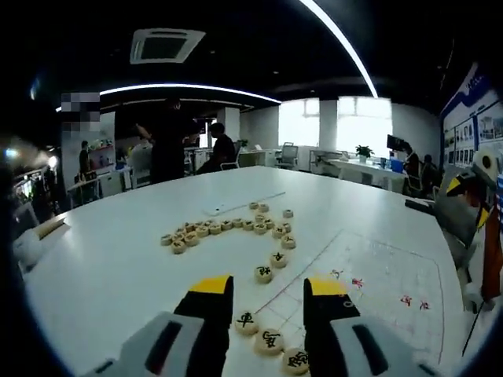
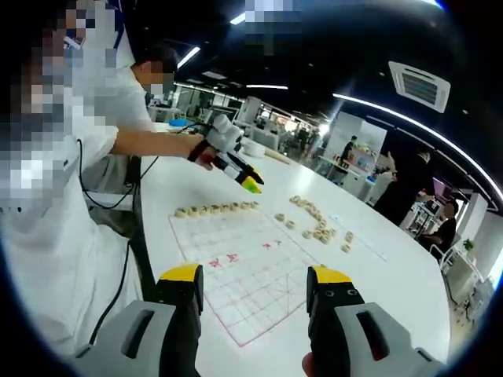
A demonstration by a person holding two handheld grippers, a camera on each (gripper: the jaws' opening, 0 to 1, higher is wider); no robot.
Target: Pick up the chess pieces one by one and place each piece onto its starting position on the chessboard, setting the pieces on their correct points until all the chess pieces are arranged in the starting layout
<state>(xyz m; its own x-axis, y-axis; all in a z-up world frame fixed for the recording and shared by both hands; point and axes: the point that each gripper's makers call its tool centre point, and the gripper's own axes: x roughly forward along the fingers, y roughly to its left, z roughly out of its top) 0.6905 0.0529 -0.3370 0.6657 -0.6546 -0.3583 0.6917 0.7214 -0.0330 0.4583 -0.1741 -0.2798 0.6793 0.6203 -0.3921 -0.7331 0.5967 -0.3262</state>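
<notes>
Both tools hang open and empty: the left tool (image 1: 268,290) over a row of chess pieces (image 1: 269,340) at six o'clock, the right tool (image 2: 255,280) above the chessboard (image 2: 250,267). More pieces (image 1: 228,229) lie heaped on the white desk (image 1: 110,259) toward twelve o'clock.

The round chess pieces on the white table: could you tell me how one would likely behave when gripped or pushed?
Each chess piece looks like a flat, rigid wooden disc, so it should not bend. Lying flat on the table, it would probably slide rather than roll. Its low edge may offer the left gripper little purchase.
</notes>
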